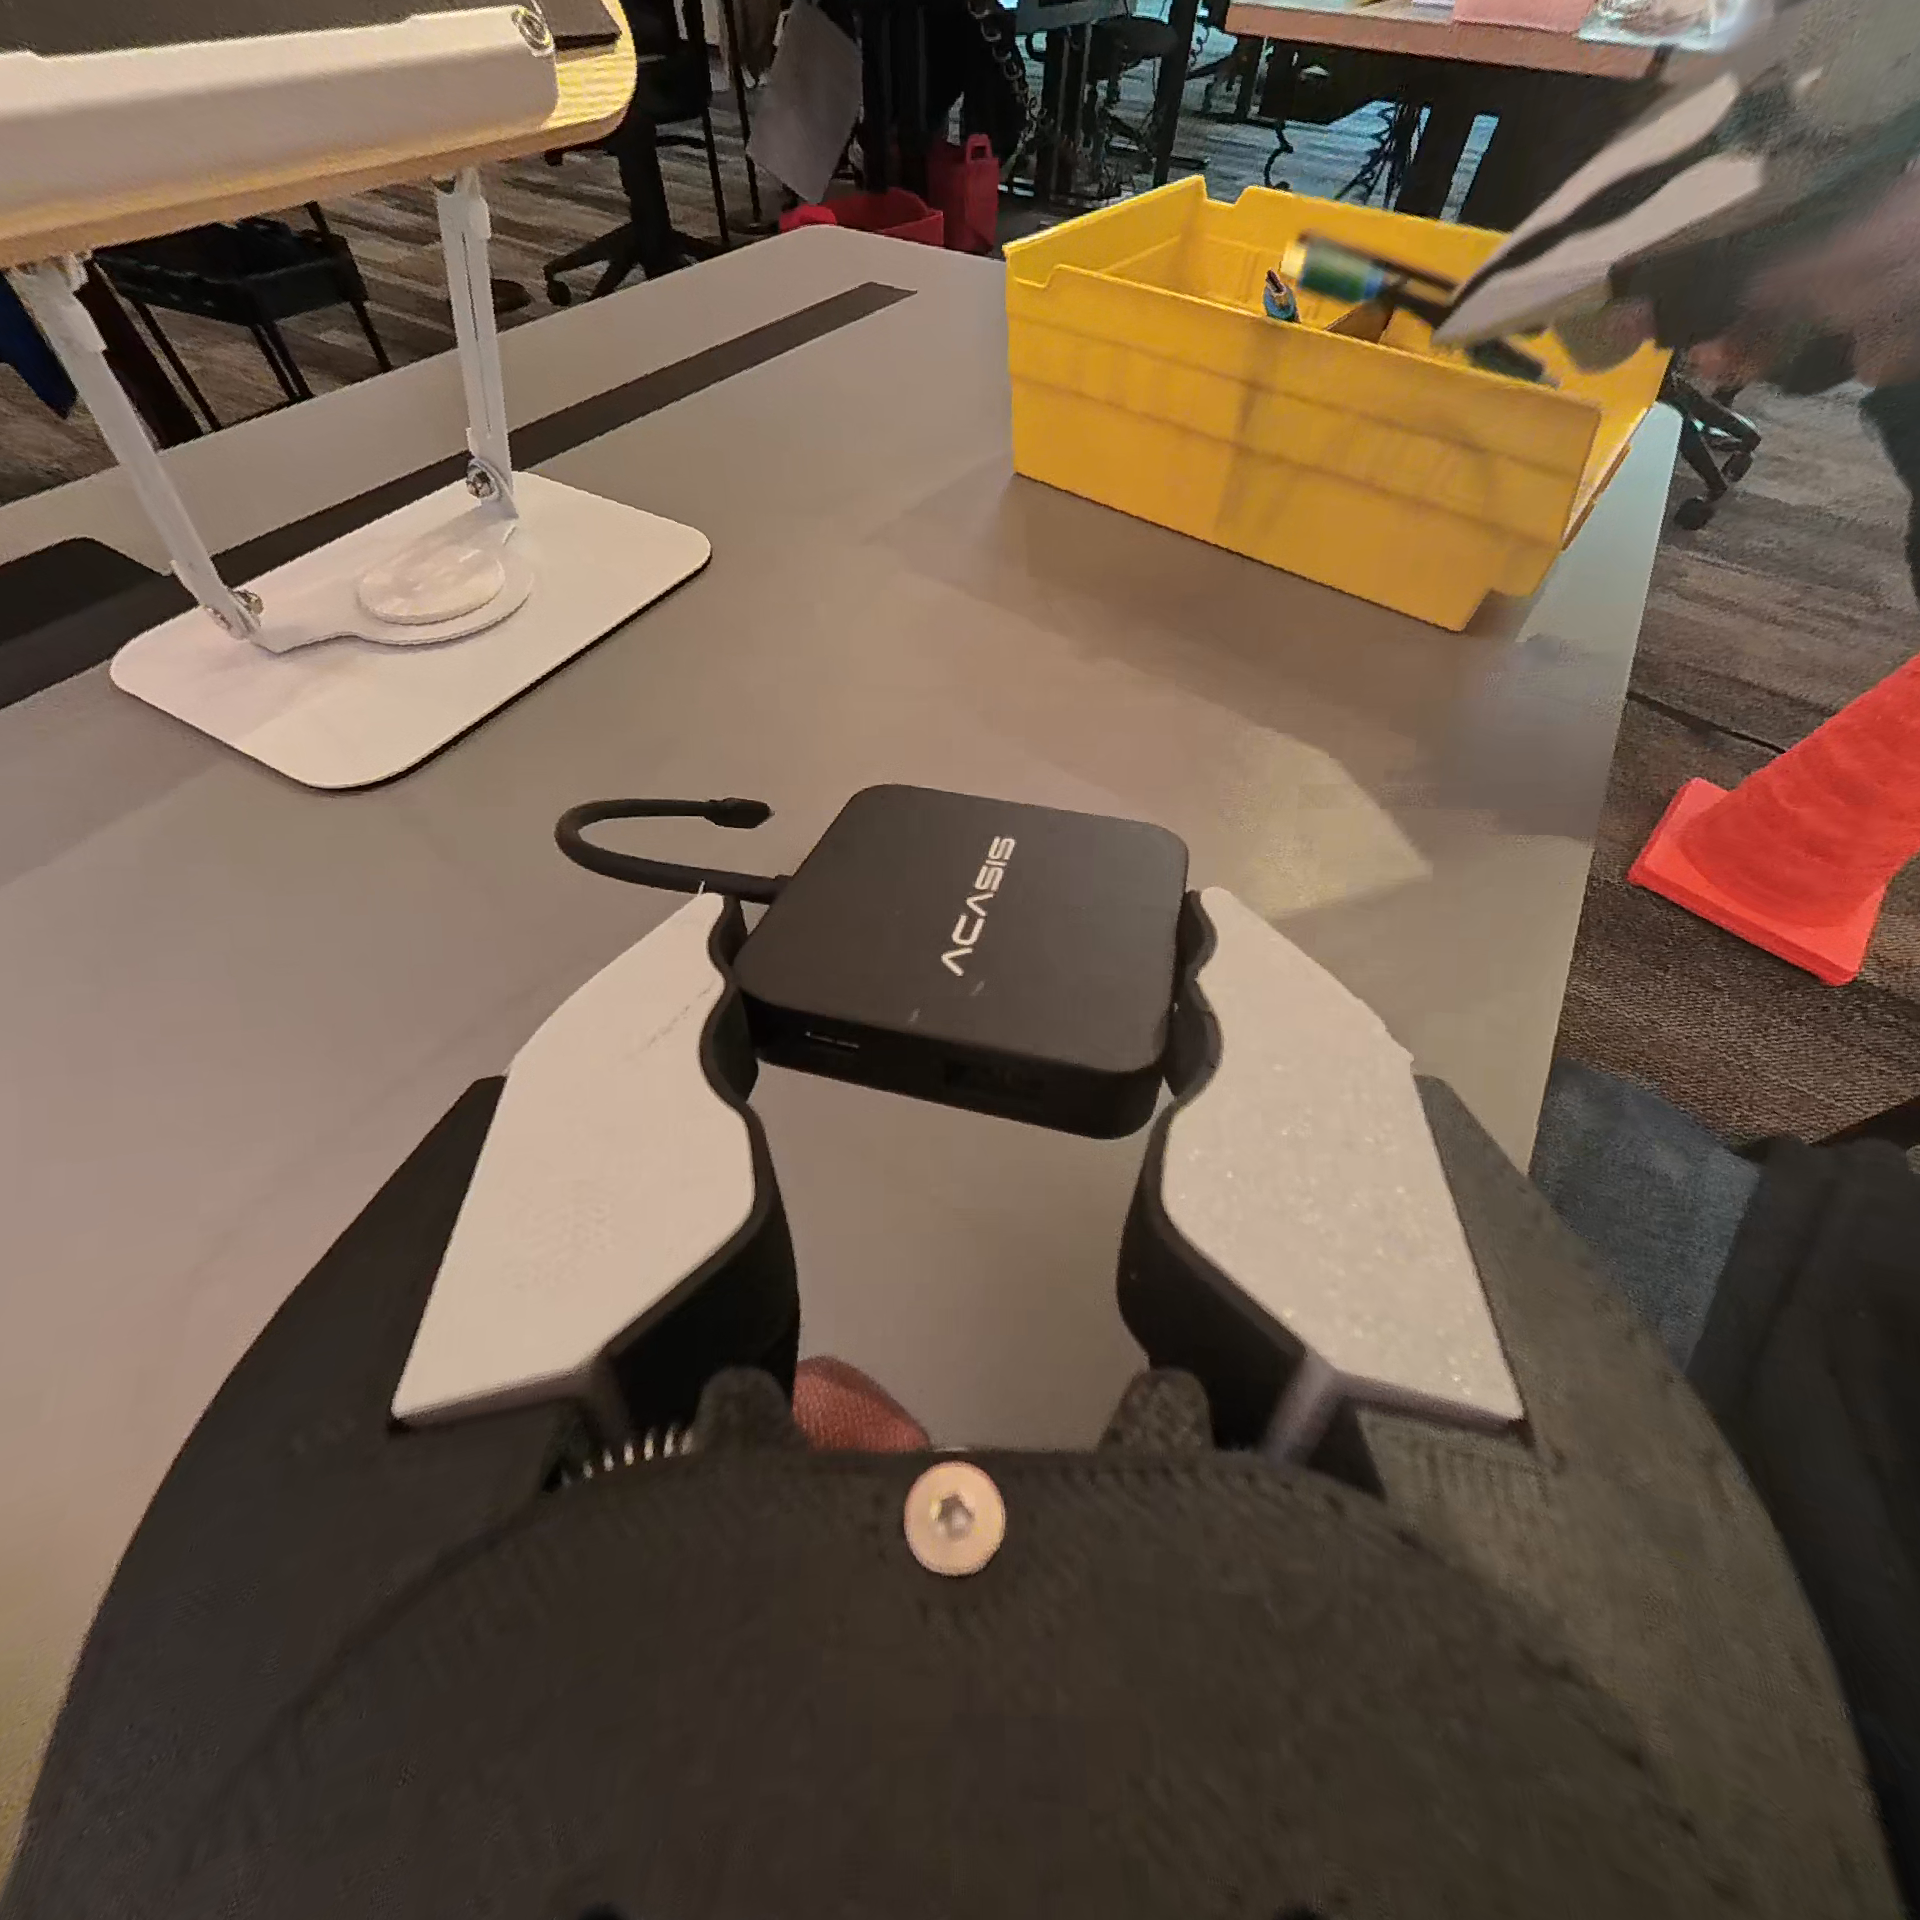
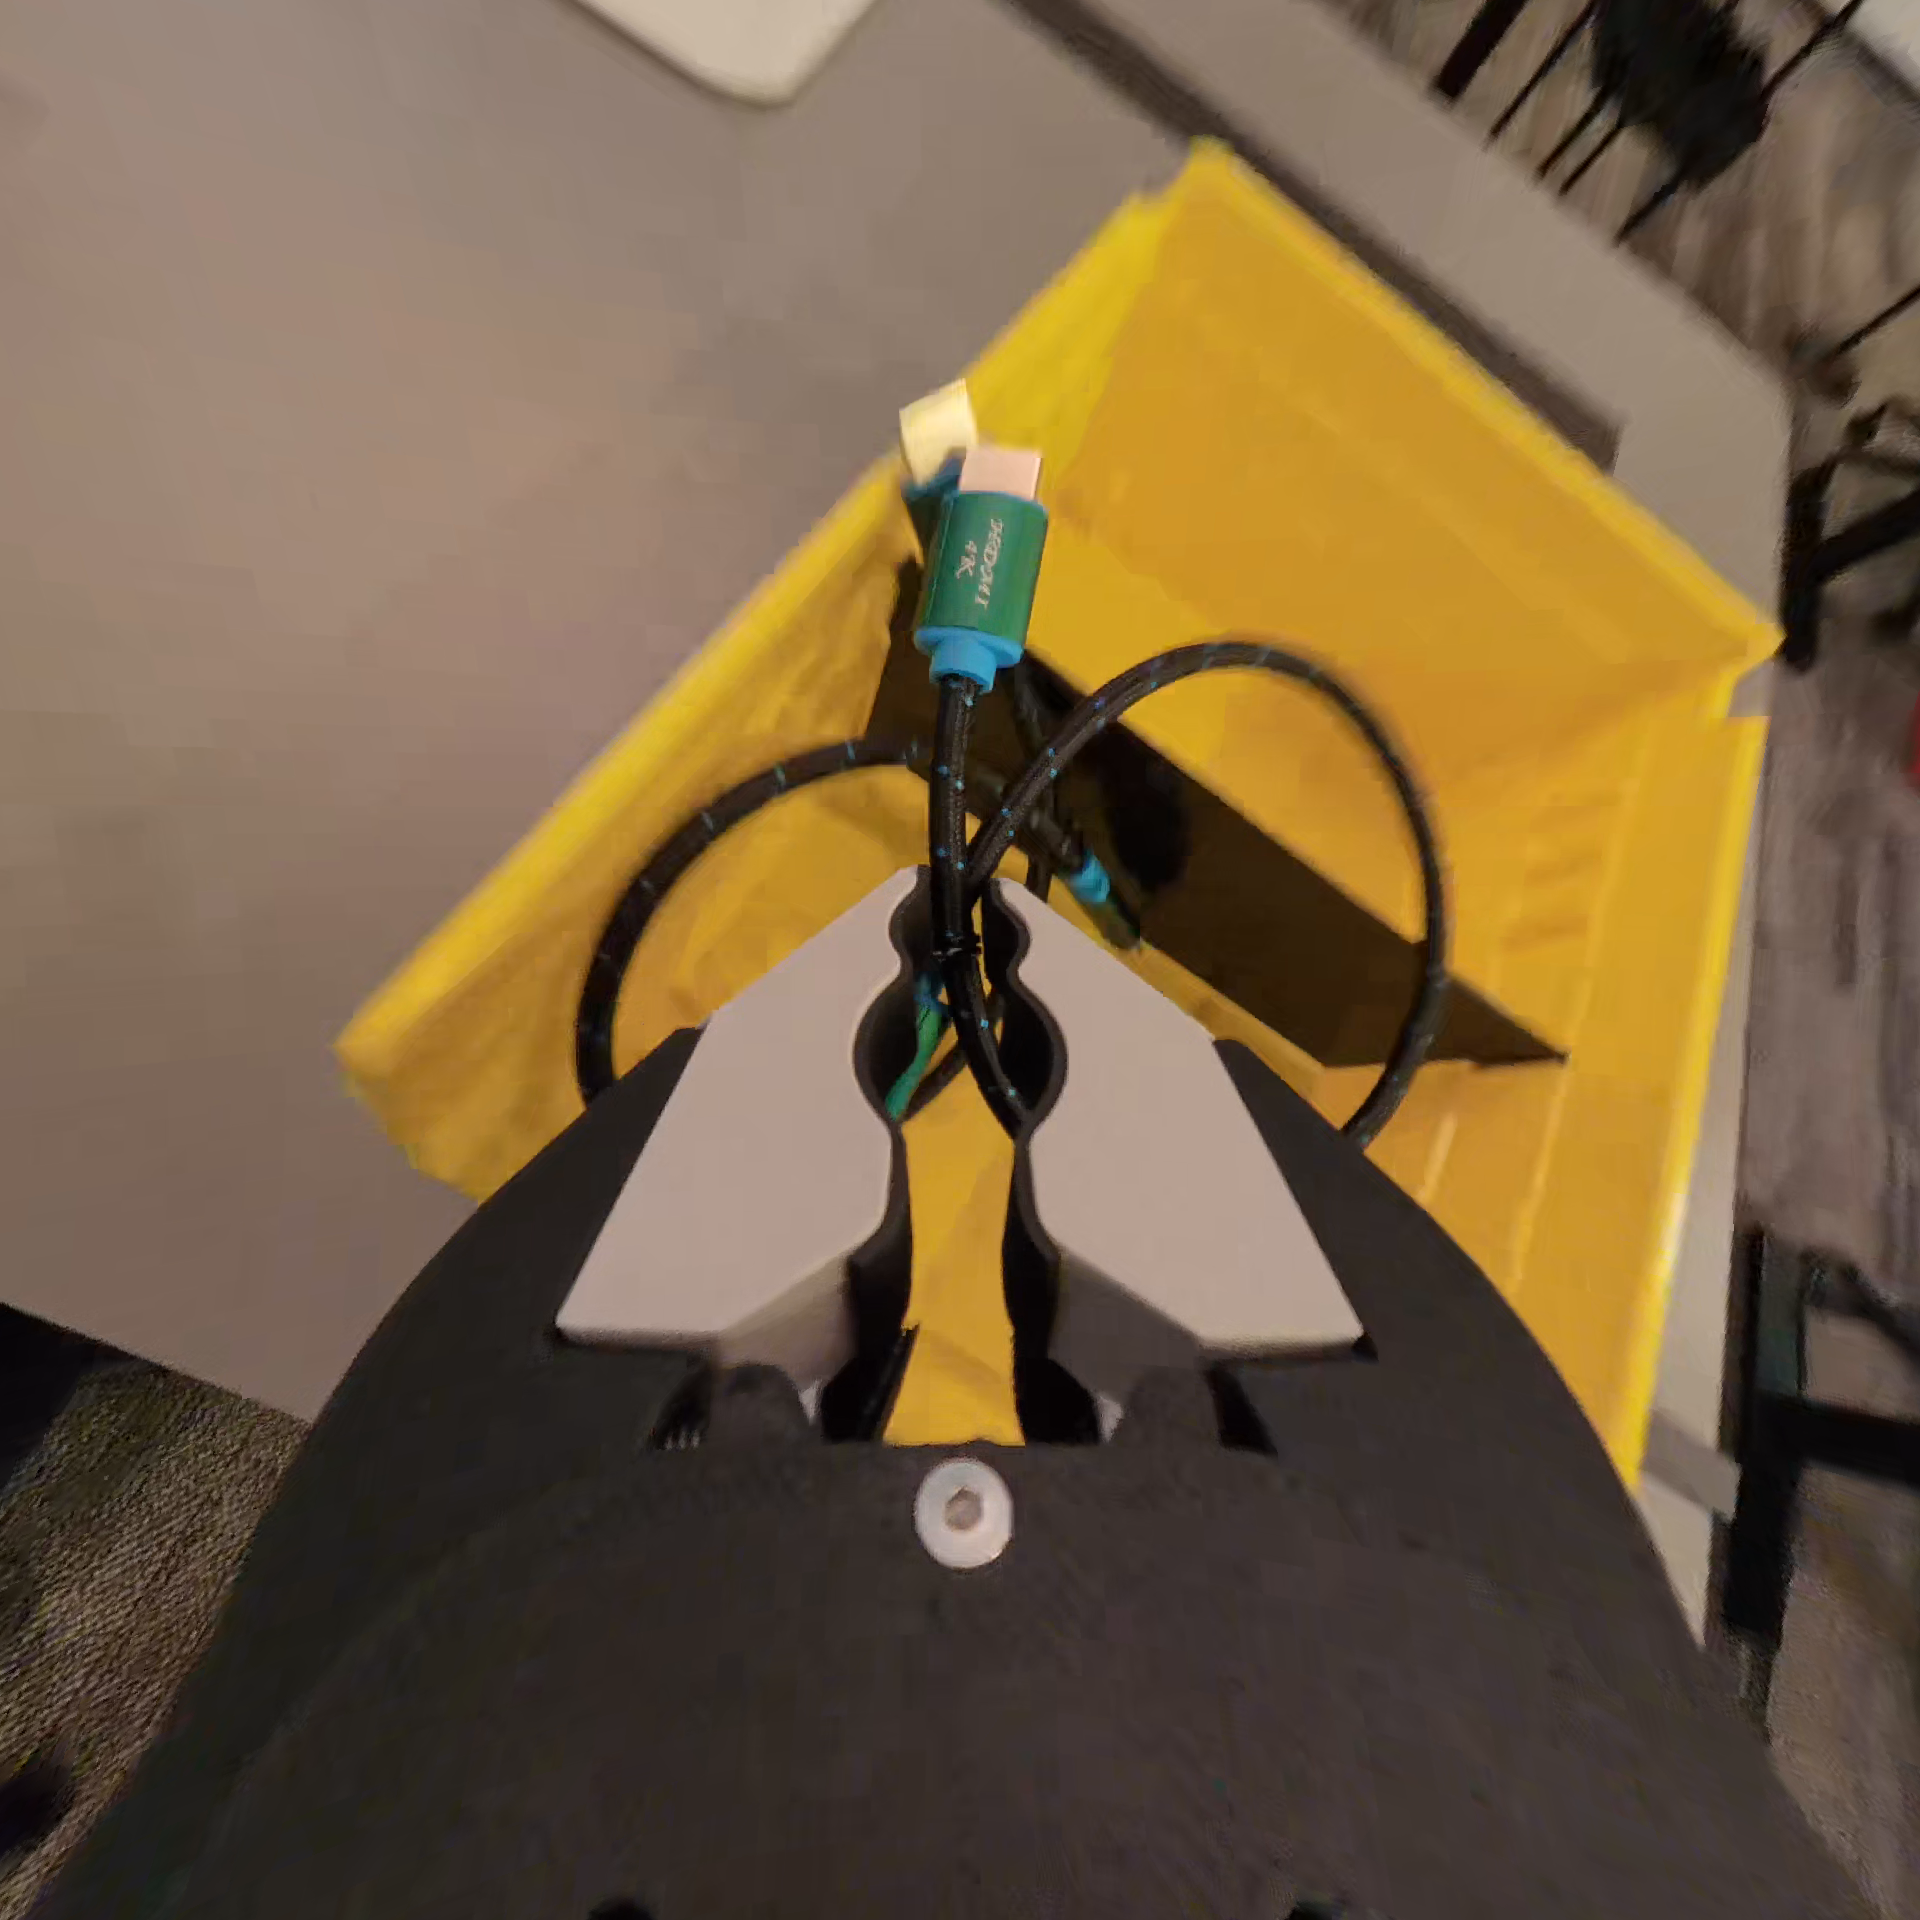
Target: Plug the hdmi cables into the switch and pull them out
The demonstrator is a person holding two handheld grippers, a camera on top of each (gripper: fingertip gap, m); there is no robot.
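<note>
Left tool [image 1: 961,997] clamped on flat black square switch [image 1: 966,951], held just above grey desk [image 1: 831,623], near side of yellow plastic bin [image 1: 1299,457]. Right tool [image 2: 961,925] clenched on black braided HDMI cable [image 2: 951,831], green-shelled plug [image 2: 982,566] pointing up, over the bin.

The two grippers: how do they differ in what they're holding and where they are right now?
The left gripper clamps the flat black switch by its sides, low over the grey table; the right gripper pinches a thin braided HDMI cable above the yellow bin. The left's fingers stand wide apart, the right's nearly together. Both share grey-faced black fingers.
</note>
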